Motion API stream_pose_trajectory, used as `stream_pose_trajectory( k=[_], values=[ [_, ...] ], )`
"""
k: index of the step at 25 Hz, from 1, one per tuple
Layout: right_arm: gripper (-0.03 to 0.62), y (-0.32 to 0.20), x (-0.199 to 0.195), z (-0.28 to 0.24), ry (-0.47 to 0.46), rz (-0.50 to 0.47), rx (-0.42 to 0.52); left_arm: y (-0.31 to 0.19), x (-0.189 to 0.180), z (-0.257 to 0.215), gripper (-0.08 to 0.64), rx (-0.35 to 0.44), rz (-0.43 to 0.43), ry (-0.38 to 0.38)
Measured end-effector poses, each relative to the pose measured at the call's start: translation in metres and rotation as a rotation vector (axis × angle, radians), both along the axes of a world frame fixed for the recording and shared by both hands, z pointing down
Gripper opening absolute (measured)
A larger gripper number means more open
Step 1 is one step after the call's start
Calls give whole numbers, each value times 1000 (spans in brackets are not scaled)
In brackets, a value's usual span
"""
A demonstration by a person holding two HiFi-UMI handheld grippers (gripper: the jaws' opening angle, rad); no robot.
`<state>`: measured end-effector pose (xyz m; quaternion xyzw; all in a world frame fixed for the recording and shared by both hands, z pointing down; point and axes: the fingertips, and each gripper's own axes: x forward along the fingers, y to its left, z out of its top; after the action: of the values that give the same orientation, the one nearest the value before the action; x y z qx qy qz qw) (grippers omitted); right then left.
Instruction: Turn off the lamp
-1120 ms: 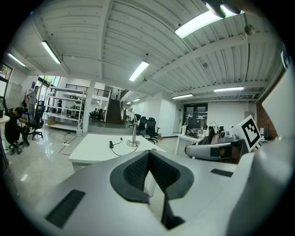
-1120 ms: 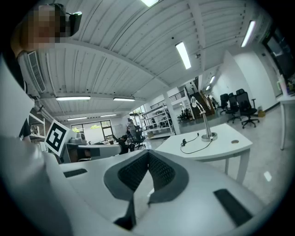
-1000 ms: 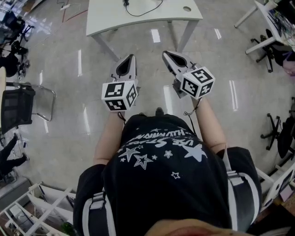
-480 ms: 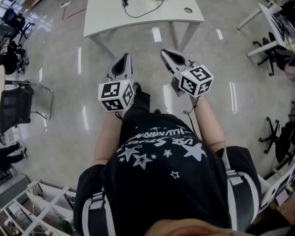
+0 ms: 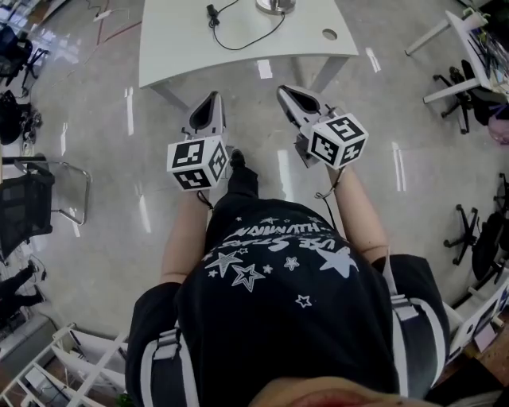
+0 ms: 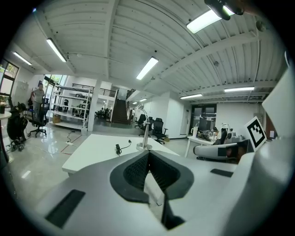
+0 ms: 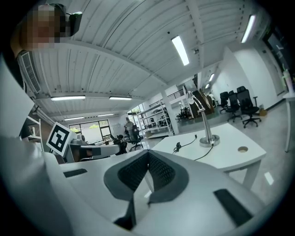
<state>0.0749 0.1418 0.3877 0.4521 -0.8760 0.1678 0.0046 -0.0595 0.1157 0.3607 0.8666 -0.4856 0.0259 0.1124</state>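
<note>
Left gripper (image 5: 211,102): jaws pressed together, pads meet along their ridged faces, nothing between them. Right gripper (image 5: 288,94): same, pads together at the tip, empty. The person holds both side by side, roughly level, pointing at the white table (image 5: 183,40). Both are over the grey floor (image 5: 103,183), short of the table's near edge and touching nothing.

Lamp (image 7: 206,124) stands upright on the table, towards the far side: round metal base, thin metal pole, head angled over at the top. In the head view only its base (image 5: 274,5) shows, cut off by the top edge. I can't tell from these views whether it's lit.

A black cable (image 5: 250,25) runs from the base across the tabletop to a small black inline piece (image 5: 212,11) lying left of the base, apart from it. There's a round hole (image 5: 329,34) in the tabletop near the right corner.

Background: office chairs (image 5: 469,79) at the right, shelving (image 6: 73,106) far left, and a person (image 6: 38,94) standing by it.
</note>
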Motion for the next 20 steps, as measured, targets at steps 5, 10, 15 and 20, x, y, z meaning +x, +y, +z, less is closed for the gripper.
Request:
stream_pose_trajectory(
  k=[5, 10, 15, 20],
  values=[
    [6, -49, -1, 3, 0, 28, -19, -55, -6, 6, 11, -23, 10, 5],
    [6, -94, -3, 2, -7, 68, -40, -105, -10, 7, 11, -40, 33, 4],
    [6, -133, -15, 3, 4, 90, -50, -144, -17, 7, 11, -45, 57, 15],
    [6, -176, -29, 1, 19, 109, -49, -179, -29, 10, 11, -30, 86, -7]
  ],
)
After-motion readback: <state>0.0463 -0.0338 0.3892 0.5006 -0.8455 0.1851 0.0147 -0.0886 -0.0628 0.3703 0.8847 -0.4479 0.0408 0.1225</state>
